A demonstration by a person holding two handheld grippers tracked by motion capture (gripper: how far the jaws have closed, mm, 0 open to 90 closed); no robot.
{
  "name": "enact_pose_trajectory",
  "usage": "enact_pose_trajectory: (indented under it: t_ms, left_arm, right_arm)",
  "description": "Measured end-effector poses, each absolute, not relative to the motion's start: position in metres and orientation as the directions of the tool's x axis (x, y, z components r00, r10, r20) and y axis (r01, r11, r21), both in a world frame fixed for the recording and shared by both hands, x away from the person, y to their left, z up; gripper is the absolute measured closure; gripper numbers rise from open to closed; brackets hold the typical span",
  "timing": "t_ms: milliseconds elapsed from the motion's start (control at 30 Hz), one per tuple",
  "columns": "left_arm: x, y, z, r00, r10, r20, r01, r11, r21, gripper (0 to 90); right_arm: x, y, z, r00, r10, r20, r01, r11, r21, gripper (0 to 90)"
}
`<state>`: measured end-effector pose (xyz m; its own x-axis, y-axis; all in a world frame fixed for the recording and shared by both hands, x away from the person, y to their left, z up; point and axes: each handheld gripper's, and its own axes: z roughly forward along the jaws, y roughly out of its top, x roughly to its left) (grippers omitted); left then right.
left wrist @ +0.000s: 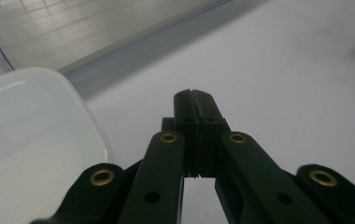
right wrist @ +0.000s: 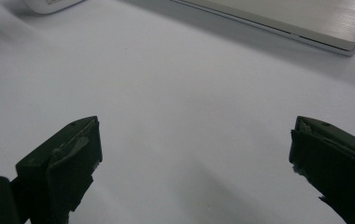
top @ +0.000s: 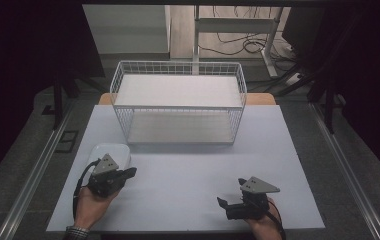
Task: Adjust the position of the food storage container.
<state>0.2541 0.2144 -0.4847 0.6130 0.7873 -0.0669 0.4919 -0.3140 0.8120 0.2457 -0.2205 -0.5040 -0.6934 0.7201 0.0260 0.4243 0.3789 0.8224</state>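
Right gripper (top: pixel 226 207): rested near the table's (top: pixel 188 180) near right corner, jaws spread wide with nothing between them.
Left gripper (top: pixel 128 173): sat near the near left corner, jaws pressed fully together, empty.
White dish (top: pixel 109 154): lay on the table by its left edge, just beside the left gripper and partly under it.
Wire basket (top: pixel 178 102): stood at the far edge, centred, well apart from both grippers.
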Motion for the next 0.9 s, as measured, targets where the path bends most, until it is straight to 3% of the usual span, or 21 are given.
enact_pose_trajectory:
  t_ms: [367, 900]
  left_arm:
    - [0.272, 0.237, -0.475, 0.547, 0.837, -0.024, 0.494, -0.299, 0.816, 89.9]
    - [0.301, 0.297, -0.473, 0.361, 0.933, -0.009, 0.545, -0.203, 0.813, 89.9]
  right_arm:
    - [0.246, -0.221, -0.504, -0.695, 0.719, 0.016, 0.424, 0.392, 0.816, 2.6]
    - [0.247, -0.219, -0.507, -0.704, 0.71, 0.007, 0.425, 0.413, 0.806, 2.9]
